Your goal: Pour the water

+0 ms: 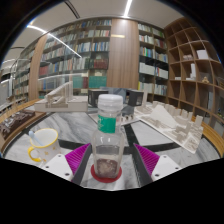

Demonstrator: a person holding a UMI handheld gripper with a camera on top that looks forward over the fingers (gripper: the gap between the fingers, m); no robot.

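Observation:
A clear plastic bottle [108, 138] with a pale cap stands upright on a round red coaster [106, 176] on the marble table [140, 135]. It stands between my gripper's [112, 158] two fingers, whose pink pads [78, 155] show a gap to the bottle on each side. The gripper is open. To the left, just beyond the left finger, sits a yellow-rimmed cup [42, 146] with its handle toward me.
A flat white tray or sheet [172, 127] lies on the table to the right, beyond the right finger. Boxes and small items [60, 99] stand along the table's far edge. Bookshelves [190, 70] fill the room behind.

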